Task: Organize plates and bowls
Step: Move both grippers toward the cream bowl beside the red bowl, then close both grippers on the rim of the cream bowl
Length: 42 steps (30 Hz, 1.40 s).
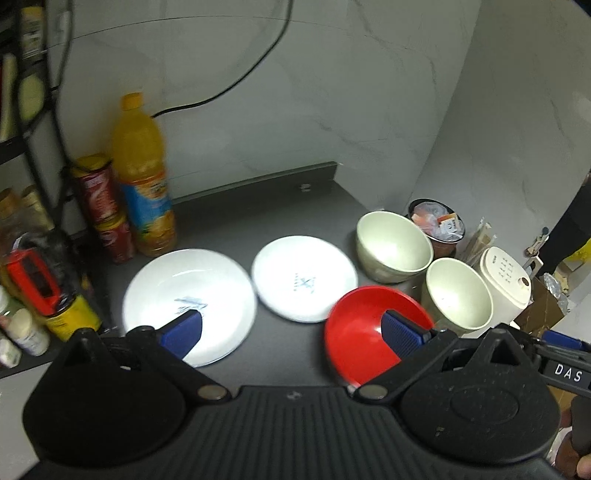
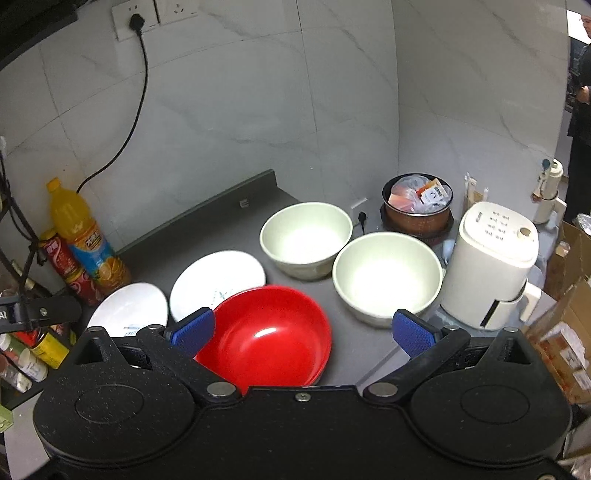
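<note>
Plates and bowls lie spread over the dark counter point(image 2: 221, 229): two white plates — the left plate point(image 1: 188, 302) and the middle plate point(image 1: 304, 277) — apart from each other, a red bowl point(image 2: 269, 336) nearest us, and two cream bowls, the far one point(image 2: 306, 238) and the near one point(image 2: 386, 275), close together at the right.

We judge the plates stiff, glazed and breakable, slippery on the face, so the rim is the place to pinch. The red bowl looks like light plastic — forgiving, best taken by its wall. The cream bowls seem heavier; their thick lips should give a firm hold.

Our left gripper point(image 1: 291, 332) hangs with jaws spread wide, nothing between them, above the left plate and the red bowl. Our right gripper point(image 2: 303, 328) is likewise spread and empty over the red bowl.

Only the right view shows the wall socket point(image 2: 136, 18) and the whole white appliance point(image 2: 491, 266). The left view gives the left plate entire, the juice bottle point(image 1: 142, 177) up close and clutter at the counter's left edge.
</note>
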{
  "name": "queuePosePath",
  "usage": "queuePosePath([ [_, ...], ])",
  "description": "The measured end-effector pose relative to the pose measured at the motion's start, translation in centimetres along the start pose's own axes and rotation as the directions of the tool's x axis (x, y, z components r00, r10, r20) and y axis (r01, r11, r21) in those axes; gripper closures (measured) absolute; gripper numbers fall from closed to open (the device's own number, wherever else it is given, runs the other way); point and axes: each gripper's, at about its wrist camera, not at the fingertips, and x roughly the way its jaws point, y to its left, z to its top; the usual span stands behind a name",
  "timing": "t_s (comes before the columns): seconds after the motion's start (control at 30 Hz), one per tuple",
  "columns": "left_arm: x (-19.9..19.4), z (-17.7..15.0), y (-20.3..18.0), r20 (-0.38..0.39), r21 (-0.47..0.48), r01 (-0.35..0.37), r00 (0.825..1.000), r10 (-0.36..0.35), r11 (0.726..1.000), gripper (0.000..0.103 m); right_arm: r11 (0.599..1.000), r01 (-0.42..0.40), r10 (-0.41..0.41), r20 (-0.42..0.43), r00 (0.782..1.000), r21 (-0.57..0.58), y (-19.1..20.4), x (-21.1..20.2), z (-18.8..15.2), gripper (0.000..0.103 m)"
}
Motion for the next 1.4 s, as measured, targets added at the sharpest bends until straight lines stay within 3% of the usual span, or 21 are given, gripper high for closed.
queuePosePath([
  [0.43,6.1,2.0,-8.0,-0.042,-0.017,0.017,0.999,-0.018,1.000,0.001,1.000,-0.018,0.019,-0.045,0.999,0.005,-7.1,5.0,2.4,0.000],
  [0.83,12.4,2.6,-13.7,-0.076,-0.048,0.042,0.996,-0.045,0.998,0.008,1.000,-0.017,0.016,-0.114,0.993,-0.012,-12.2,10.6,3.7,0.000],
  [1.17,17.9,2.8,-17.8,-0.151,-0.040,0.080,0.985,-0.086,0.996,0.033,1.000,-0.002,0.001,-0.192,0.981,-0.003,-14.9,14.6,3.5,0.009],
  [1.4,21.7,2.3,-19.5,-0.225,-0.043,0.084,0.970,-0.092,0.996,0.058,1.000,-0.001,0.008,-0.220,0.975,0.031,-16.7,16.9,2.7,0.019],
])
